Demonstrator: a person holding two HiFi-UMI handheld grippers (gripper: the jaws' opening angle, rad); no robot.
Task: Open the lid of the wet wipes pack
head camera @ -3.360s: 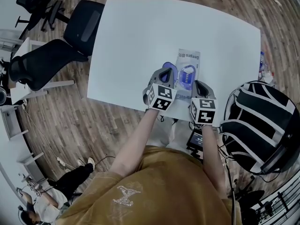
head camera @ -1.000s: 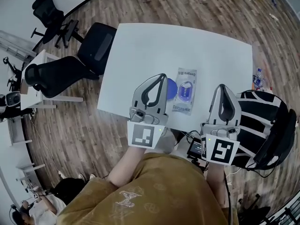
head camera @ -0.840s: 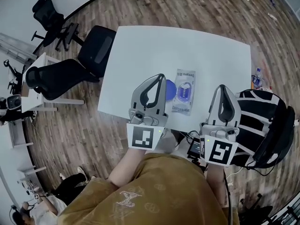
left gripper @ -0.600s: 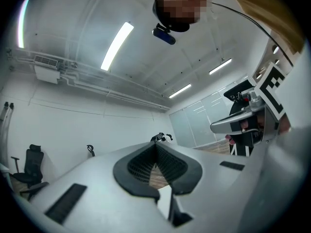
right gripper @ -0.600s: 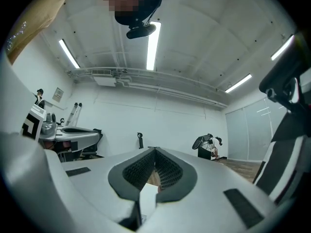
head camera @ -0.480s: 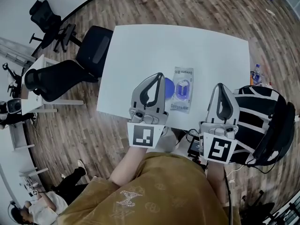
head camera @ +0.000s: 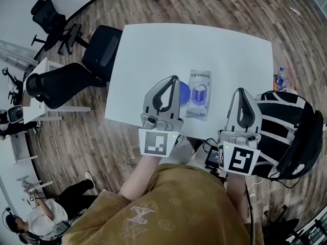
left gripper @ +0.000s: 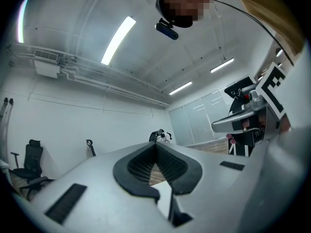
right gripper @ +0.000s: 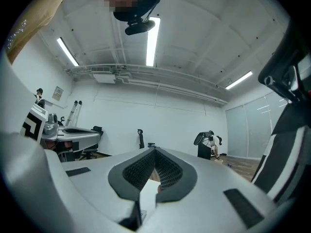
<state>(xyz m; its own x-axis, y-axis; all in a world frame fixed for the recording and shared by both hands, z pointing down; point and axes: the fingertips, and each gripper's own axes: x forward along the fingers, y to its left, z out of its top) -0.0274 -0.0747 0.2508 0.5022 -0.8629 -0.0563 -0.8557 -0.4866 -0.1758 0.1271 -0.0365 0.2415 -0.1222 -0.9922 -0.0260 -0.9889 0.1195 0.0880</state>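
Observation:
The wet wipes pack (head camera: 198, 101) lies flat on the white table (head camera: 153, 50), near its front edge. Its round blue lid (head camera: 184, 91) is flipped open to the pack's left, and my left gripper hides part of it. Both grippers are held up off the table, close to the head camera. In the head view my left gripper (head camera: 173, 79) is shut and empty, hanging over the spot left of the pack. My right gripper (head camera: 241, 92) is shut and empty, to the right of the pack past the table's edge. In the left gripper view (left gripper: 156, 145) and the right gripper view (right gripper: 155, 150) the jaws meet at the tips.
Two black office chairs (head camera: 100, 48) (head camera: 53, 80) stand left of the table. A black-and-white striped seat (head camera: 286, 131) is at the right, with a small screen device (head camera: 212, 157) beside it. A bottle (head camera: 278, 78) stands on the floor. A person (head camera: 46, 219) crouches at the bottom left.
3.4 s ago both grippers were down at the pack. They are now lifted clear of it, and the lid lies open. Over the last second both grippers stay almost still.

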